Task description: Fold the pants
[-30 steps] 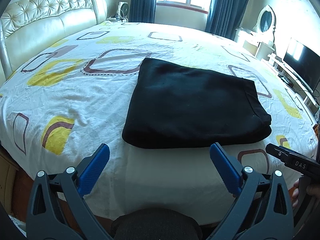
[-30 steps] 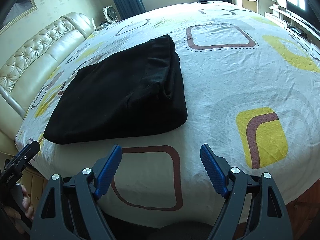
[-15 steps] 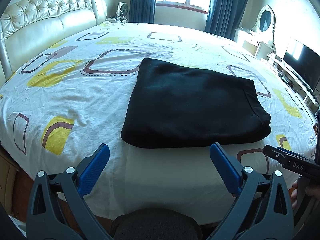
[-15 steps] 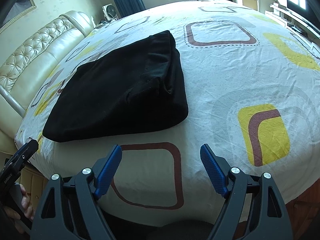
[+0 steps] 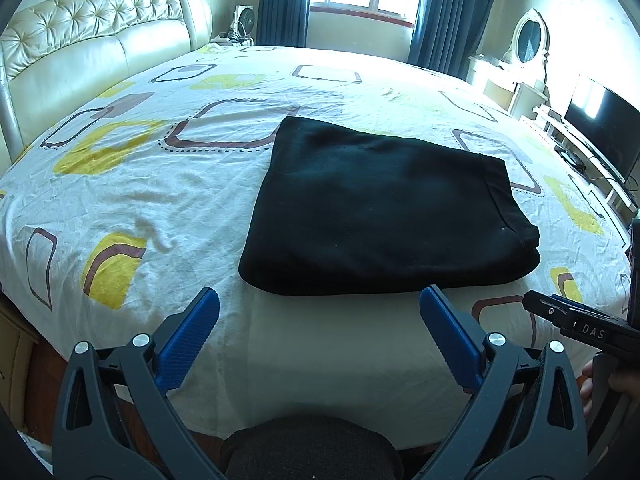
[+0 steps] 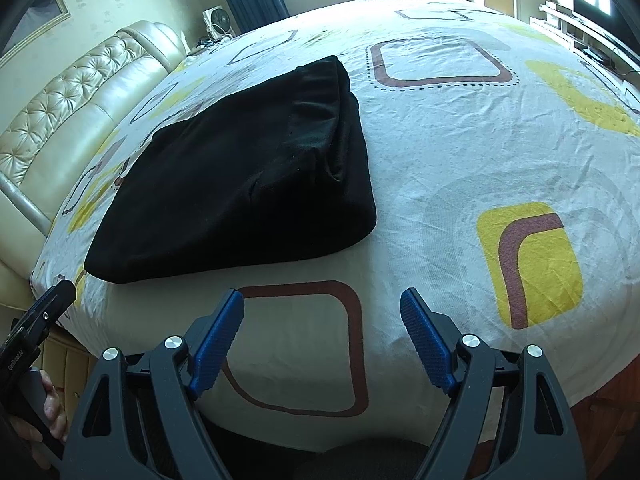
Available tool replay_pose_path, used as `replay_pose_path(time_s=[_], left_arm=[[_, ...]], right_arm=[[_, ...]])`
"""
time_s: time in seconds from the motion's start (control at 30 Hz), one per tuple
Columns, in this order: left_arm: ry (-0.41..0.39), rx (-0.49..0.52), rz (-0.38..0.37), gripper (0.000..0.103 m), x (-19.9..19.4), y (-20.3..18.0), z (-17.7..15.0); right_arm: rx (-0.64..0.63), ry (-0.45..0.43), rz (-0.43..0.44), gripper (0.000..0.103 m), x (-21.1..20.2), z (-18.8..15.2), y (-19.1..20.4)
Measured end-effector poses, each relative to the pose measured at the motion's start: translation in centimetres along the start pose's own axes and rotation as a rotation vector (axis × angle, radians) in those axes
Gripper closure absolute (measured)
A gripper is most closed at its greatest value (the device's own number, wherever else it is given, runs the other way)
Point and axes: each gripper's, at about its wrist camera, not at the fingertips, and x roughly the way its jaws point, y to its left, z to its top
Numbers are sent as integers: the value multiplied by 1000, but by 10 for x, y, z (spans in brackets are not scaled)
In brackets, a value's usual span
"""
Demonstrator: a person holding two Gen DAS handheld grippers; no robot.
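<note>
Black pants point(image 5: 384, 208) lie folded into a thick rectangle on the patterned bed sheet point(image 5: 160, 184), near the bed's front edge. My left gripper point(image 5: 320, 300) hovers open just short of the fold's near edge, nothing between its blue pads point(image 5: 188, 340). In the right wrist view the same pants point(image 6: 240, 180) sit up and to the left. My right gripper point(image 6: 322, 300) is open over bare sheet beside them, touching nothing. Each gripper's black body shows at the edge of the other's view, held by a hand.
A cream tufted headboard point(image 5: 92, 52) runs along the left. A window with dark blue curtains point(image 5: 280, 4) is at the back. A dresser with an oval mirror point(image 5: 532, 40) and a TV point(image 5: 600, 128) stand at the right. The bed edge drops off just below the grippers.
</note>
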Motion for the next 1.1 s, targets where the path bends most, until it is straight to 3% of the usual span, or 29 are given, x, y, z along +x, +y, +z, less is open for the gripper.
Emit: replay_pose_path(time_s=[0.33,0.6,0.87,1.03,1.1], left_arm=[[-7,20,3,3,-3,-3,1],[-13,48,58,3,-4,-8,3],[-46,-8,65,3,-14,-7,7],[-67,49,-54,3,-26,-8,18],[-88,71,-37,3,-27,-5,28]], right_arm=[[0,8,2,24,1,0,-1],[-1,16,5,24,3,-1,1],[0,19,6,24,3,-2,1],[16,26,27,24,1,-1,0],[21,27,45,24,-2,5,-1]])
